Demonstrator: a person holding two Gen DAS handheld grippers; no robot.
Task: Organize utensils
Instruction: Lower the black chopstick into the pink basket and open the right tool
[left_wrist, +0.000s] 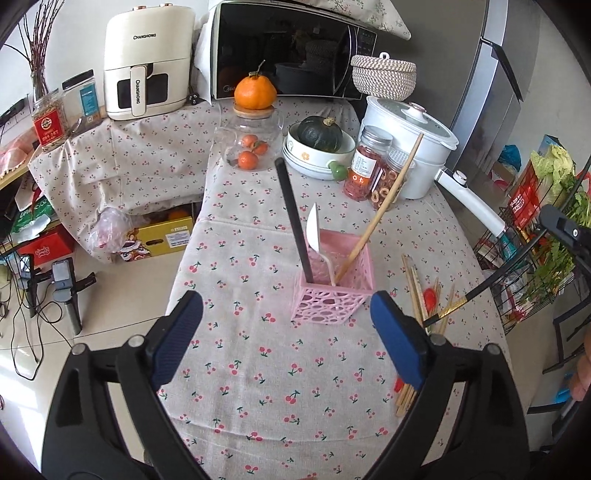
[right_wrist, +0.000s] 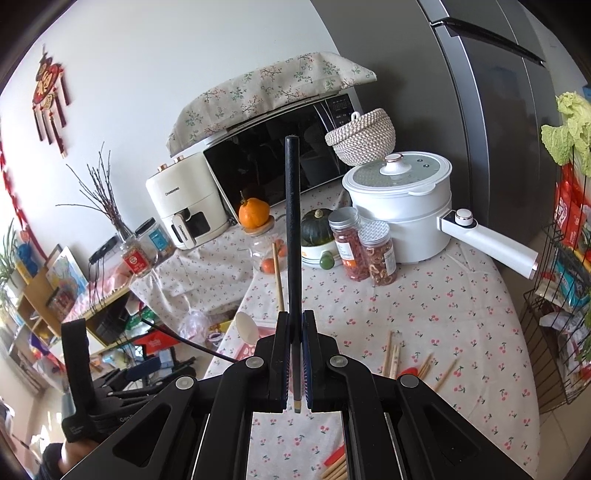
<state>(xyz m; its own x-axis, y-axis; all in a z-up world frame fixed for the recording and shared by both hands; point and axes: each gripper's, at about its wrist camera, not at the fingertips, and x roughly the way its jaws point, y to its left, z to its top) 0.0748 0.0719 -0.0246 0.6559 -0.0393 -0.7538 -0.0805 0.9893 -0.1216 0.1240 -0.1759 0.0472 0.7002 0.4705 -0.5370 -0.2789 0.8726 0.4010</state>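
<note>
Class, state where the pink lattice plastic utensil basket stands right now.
In the left wrist view, the pink lattice plastic utensil basket stands on the cherry-print tablecloth, centre-right, just beyond the open left gripper, with loose wooden chopsticks to its right.

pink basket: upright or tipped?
Upright: the pink basket stands on its base on the tablecloth, opening up, utensils leaning inside.

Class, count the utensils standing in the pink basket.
3: a black stick at left, a white spoon in the middle, a wooden stick leaning right. Short ones may be hidden inside the basket.
</note>
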